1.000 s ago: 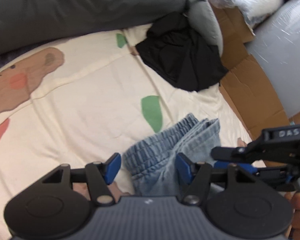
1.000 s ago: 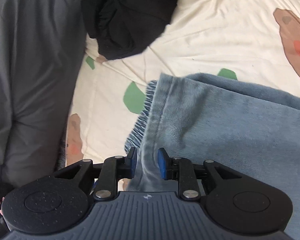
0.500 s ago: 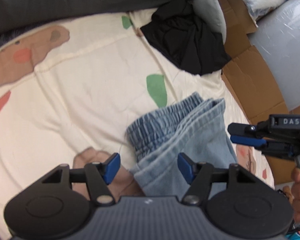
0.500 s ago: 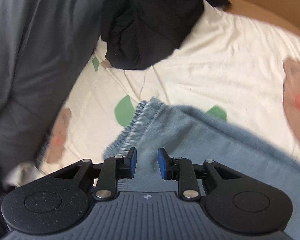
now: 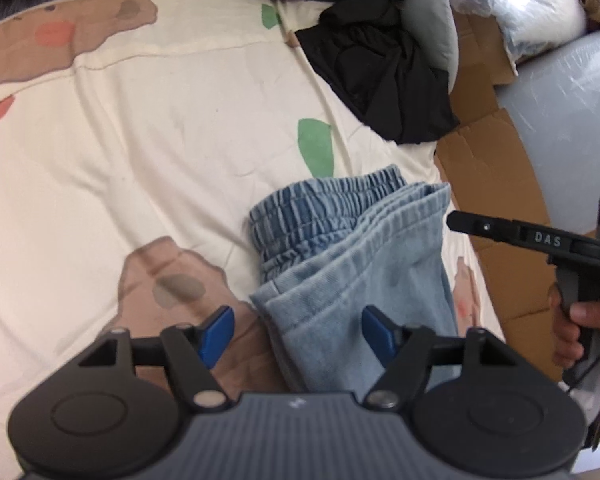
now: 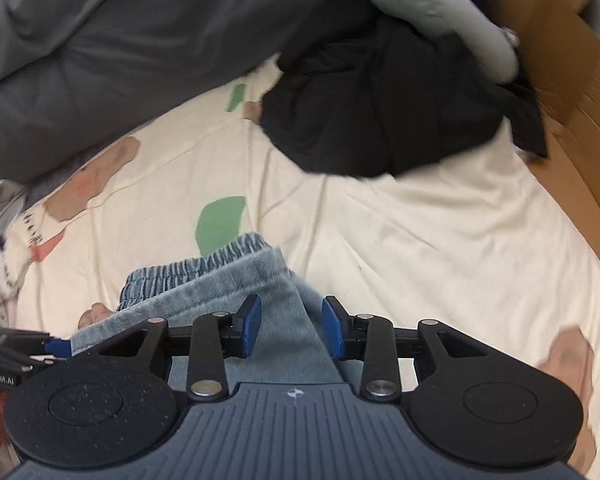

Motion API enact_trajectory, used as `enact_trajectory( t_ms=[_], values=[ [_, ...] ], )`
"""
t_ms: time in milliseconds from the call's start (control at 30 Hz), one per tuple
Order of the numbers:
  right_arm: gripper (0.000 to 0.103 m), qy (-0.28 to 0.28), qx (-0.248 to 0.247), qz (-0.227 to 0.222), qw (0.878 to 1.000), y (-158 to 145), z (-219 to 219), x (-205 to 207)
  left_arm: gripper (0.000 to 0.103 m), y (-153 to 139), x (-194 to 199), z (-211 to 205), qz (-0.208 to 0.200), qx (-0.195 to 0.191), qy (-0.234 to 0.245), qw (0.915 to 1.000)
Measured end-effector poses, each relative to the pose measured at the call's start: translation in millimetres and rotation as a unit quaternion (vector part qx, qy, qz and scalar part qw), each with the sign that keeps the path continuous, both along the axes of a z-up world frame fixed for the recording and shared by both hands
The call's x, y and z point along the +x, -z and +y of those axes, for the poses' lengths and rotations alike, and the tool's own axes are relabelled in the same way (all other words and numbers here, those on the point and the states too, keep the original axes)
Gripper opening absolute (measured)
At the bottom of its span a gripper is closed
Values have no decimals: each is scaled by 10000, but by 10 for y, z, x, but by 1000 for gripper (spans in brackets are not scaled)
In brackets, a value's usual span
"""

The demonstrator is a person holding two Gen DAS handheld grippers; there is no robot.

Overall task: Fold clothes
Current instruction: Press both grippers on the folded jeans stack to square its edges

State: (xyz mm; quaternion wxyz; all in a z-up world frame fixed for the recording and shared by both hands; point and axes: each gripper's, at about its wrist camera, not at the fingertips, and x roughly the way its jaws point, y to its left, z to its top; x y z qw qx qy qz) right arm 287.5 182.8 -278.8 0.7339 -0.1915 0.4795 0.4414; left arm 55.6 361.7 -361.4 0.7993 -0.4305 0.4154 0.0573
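Light-blue denim pants (image 5: pixel 352 264) with a gathered waistband lie folded on the cream printed bedsheet (image 5: pixel 160 152). My left gripper (image 5: pixel 298 330) hovers over their near end. Its jaws are opening, and the denim lies between the blue pads (image 5: pixel 219 330) without being pressed. My right gripper (image 6: pixel 291 326) is over the same pants (image 6: pixel 260 276) from the other side. Its jaws are also opening, astride a fold of denim that the pads (image 6: pixel 249 322) do not pinch. In the left wrist view the right gripper (image 5: pixel 500 230) shows at the right edge, held by a hand (image 5: pixel 580 320).
A crumpled black garment (image 5: pixel 384 80) lies at the far side of the sheet against a grey pillow (image 5: pixel 432 20). A dark grey duvet (image 6: pixel 120 40) runs along the back. Cardboard (image 5: pixel 496 168) and a plastic-wrapped grey surface (image 5: pixel 572 128) border the right side.
The right gripper's jaws have widened off the denim fold they pinched, and its view has rolled. The left gripper has sunk toward the pants with its jaws slightly wider.
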Motion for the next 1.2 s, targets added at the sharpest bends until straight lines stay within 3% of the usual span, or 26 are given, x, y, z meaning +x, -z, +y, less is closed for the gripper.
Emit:
enact_trajectory(
  t_ms=[333, 400, 533, 733, 833, 967, 1200],
  values=[
    [41, -669, -214, 375, 9968, 392, 216, 205, 73, 283, -124, 90, -353, -753, -441, 9956],
    [41, -730, -196, 469, 9960, 433, 251, 231, 69, 293, -145, 95, -434, -849, -480, 9943],
    [41, -896, -162, 432, 9949, 434, 296, 218, 55, 229, -182, 97, -668, -875, -441, 9929],
    [40, -1077, -45, 379, 9935, 390, 301, 205, 47, 198, -238, 125, -810, -924, -453, 9914],
    [35, -1082, 15, 411, 9933, 378, 309, 204, 43, 193, -238, 124, -843, -889, -417, 9916],
    [15, -1131, 189, 343, 9928, 311, 237, 175, 32, 179, -224, 115, -898, -914, -367, 9911],
    [13, -989, 459, 186, 9939, 41, 53, 119, 25, -24, -167, 56, -870, -687, -425, 9929]
  ],
)
